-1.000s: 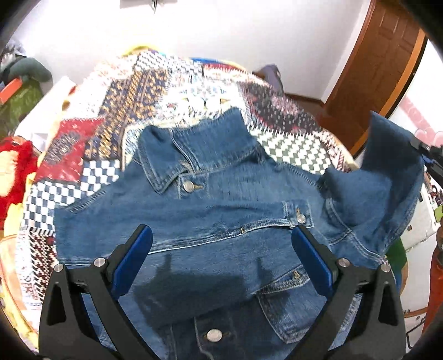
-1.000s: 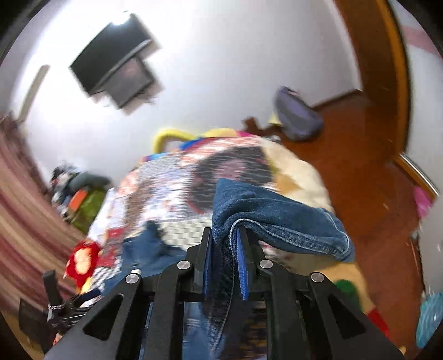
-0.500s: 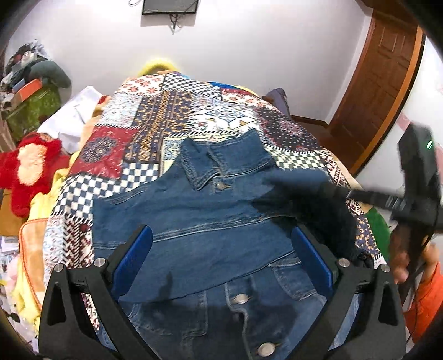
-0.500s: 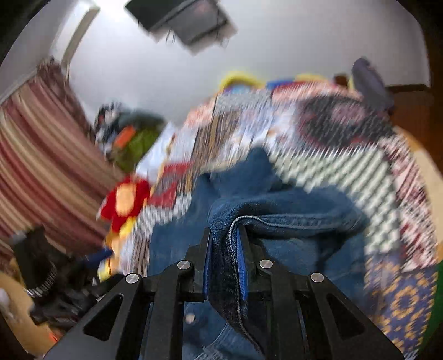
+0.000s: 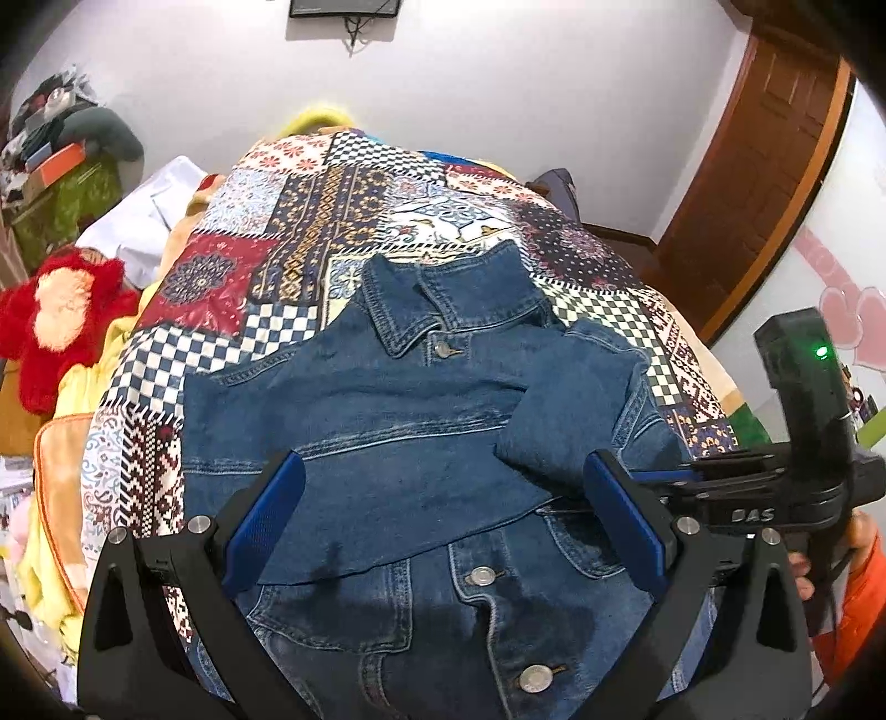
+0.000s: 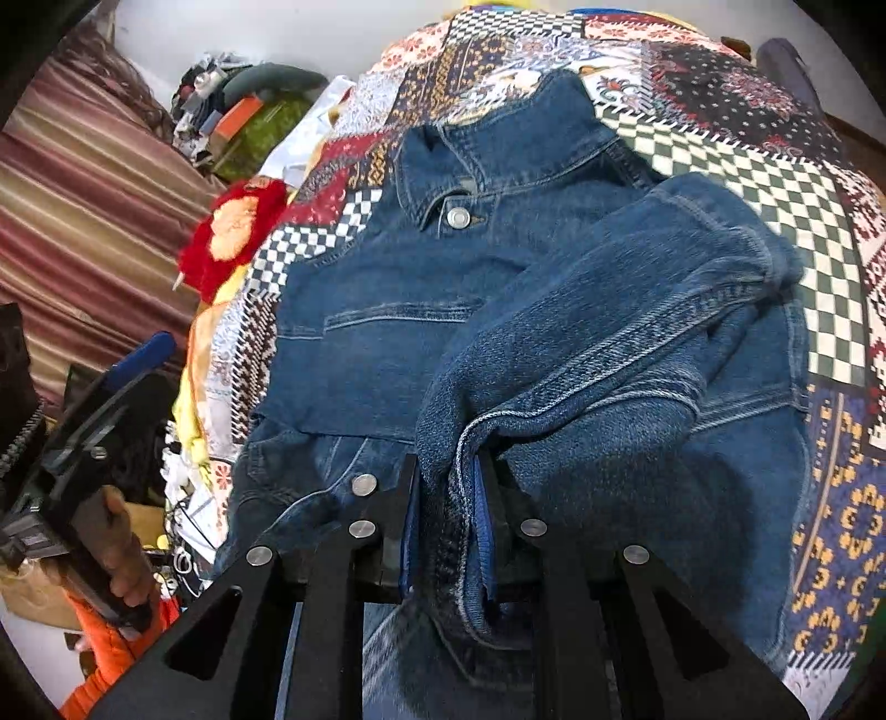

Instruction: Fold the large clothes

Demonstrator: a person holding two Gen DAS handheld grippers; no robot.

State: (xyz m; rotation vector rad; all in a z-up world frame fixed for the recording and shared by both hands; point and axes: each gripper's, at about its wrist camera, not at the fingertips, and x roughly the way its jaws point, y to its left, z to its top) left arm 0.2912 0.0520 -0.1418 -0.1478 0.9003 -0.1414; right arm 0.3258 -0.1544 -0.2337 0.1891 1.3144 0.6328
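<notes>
A blue denim jacket (image 5: 398, 443) lies front up on a patchwork quilt (image 5: 332, 210), collar at the far end. One sleeve lies folded across its chest. My left gripper (image 5: 443, 509) is open and empty, hovering above the jacket's lower front. My right gripper (image 6: 446, 498) is shut on the cuff of the right sleeve (image 6: 620, 343), which lies bunched over the jacket's right side. The right gripper also shows at the right edge of the left wrist view (image 5: 775, 498). The jacket fills the right wrist view (image 6: 387, 332).
A red plush toy (image 5: 55, 321) and yellow bedding lie at the bed's left edge. Piled clutter (image 5: 61, 155) stands at the far left. A wooden door (image 5: 764, 183) is at the right, a wall screen (image 5: 343, 6) above. Striped curtain (image 6: 83, 221) hangs at the left.
My right gripper carried the sleeve from high at the right down and inward onto the jacket. The left gripper pulled back and rose, staying open.
</notes>
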